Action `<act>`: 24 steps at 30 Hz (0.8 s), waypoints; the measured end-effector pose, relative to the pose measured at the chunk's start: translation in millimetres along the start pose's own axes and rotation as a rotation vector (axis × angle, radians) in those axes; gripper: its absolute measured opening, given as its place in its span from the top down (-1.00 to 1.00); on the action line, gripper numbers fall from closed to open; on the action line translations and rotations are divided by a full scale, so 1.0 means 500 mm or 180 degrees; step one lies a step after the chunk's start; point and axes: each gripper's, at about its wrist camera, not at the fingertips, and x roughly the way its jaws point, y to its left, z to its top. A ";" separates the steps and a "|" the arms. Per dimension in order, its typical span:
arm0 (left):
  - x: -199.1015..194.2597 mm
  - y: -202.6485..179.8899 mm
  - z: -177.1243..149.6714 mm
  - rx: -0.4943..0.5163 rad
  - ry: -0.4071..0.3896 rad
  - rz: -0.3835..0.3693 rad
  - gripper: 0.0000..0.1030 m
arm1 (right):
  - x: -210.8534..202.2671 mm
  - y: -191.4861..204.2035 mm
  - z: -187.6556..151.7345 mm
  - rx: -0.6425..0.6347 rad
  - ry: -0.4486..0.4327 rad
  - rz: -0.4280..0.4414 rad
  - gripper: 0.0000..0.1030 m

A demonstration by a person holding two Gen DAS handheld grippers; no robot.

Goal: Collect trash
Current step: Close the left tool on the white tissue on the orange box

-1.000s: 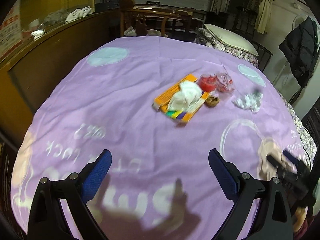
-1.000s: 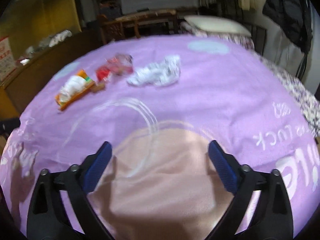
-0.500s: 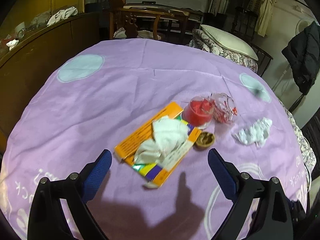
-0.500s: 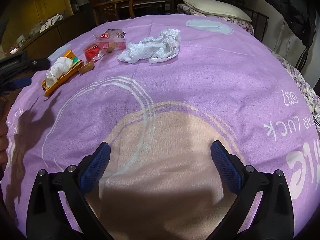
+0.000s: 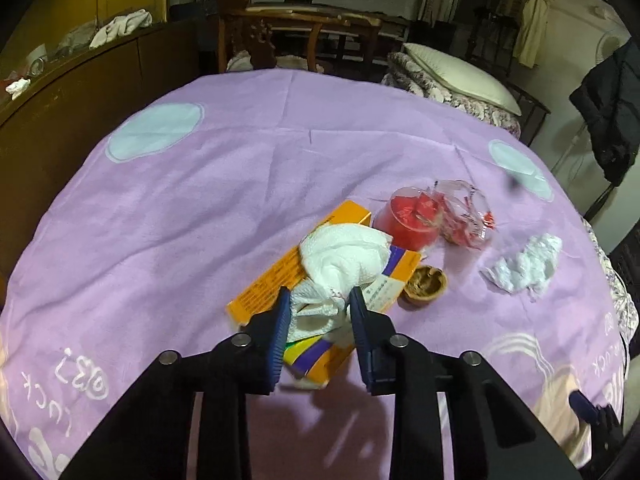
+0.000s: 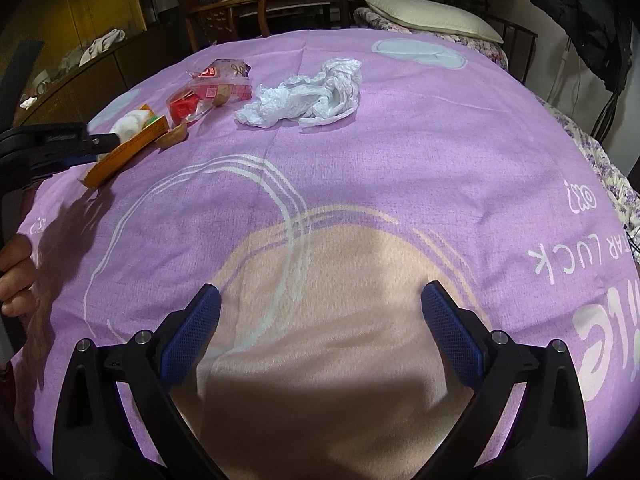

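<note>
Now, left to right. Left gripper (image 5: 318,300) pinched on crumpled white tissue (image 5: 344,256) atop orange box (image 5: 280,276), purple tablecloth (image 5: 200,200) under all; grip low on the tissue's near end, probably to lift it clear without dragging the box. Beside box: walnut shell (image 5: 425,282), red cup (image 5: 410,216), clear wrapper (image 5: 464,216), then white plastic bag (image 5: 524,264) further right. Right gripper (image 6: 320,312) spread wide, empty, parked over the cloth's peach patch, well short of the trash. Versus half a second ago: left jaws were wide and short of the box, now shut on tissue; right barely moved.
</note>
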 end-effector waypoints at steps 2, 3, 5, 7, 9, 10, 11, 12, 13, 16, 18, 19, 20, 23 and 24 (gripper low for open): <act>-0.020 0.005 -0.008 0.0033 -0.0042 -0.0001 0.52 | -0.001 0.000 -0.001 0.0001 -0.0001 0.0002 -0.90; -0.030 0.007 -0.012 0.0039 -0.0055 -0.0019 0.52 | 0.000 0.000 0.000 0.0001 -0.0001 0.0000 -0.90; -0.055 0.013 -0.022 0.0068 -0.0085 -0.0043 0.52 | -0.001 0.000 -0.001 0.0003 -0.0002 0.0003 -0.90; -0.079 0.021 -0.035 0.0082 -0.0123 -0.0033 0.52 | 0.000 0.001 0.001 0.0004 -0.0001 0.0004 -0.90; -0.100 0.034 -0.049 0.0081 -0.0140 -0.0010 0.52 | 0.000 0.002 0.002 0.0005 -0.0001 0.0005 -0.90; -0.109 0.041 -0.058 0.0072 -0.0136 0.0012 0.52 | -0.001 0.003 0.003 0.0004 -0.0001 0.0005 -0.90; -0.117 0.051 -0.069 0.0056 -0.0121 0.0033 0.52 | 0.000 0.002 0.003 0.0005 -0.0002 0.0005 -0.90; -0.123 0.061 -0.080 0.0034 -0.0096 0.0055 0.52 | 0.000 0.001 0.003 0.0006 -0.0001 0.0006 -0.90; -0.125 0.068 -0.087 0.0015 -0.0077 0.0062 0.52 | 0.000 0.001 0.003 0.0006 -0.0002 0.0007 -0.90; -0.125 0.093 -0.118 -0.0052 -0.0004 0.0095 0.49 | 0.000 0.001 0.002 0.0006 -0.0002 0.0007 -0.90; -0.120 0.102 -0.132 -0.0081 0.0019 0.0107 0.44 | 0.000 0.001 0.002 0.0007 -0.0002 0.0008 -0.90; -0.119 0.104 -0.138 -0.0090 0.0031 0.0114 0.33 | 0.000 0.001 0.002 0.0008 -0.0002 0.0009 -0.90; -0.116 0.105 -0.144 -0.0098 0.0038 0.0131 0.20 | 0.000 0.001 0.002 0.0008 -0.0002 0.0009 -0.90; -0.109 0.108 -0.151 -0.0114 0.0033 0.0166 -0.12 | 0.000 0.001 0.002 0.0009 -0.0002 0.0010 -0.90; -0.108 0.108 -0.151 -0.0110 0.0026 0.0166 -0.15 | -0.001 0.001 0.002 0.0010 -0.0003 0.0012 -0.90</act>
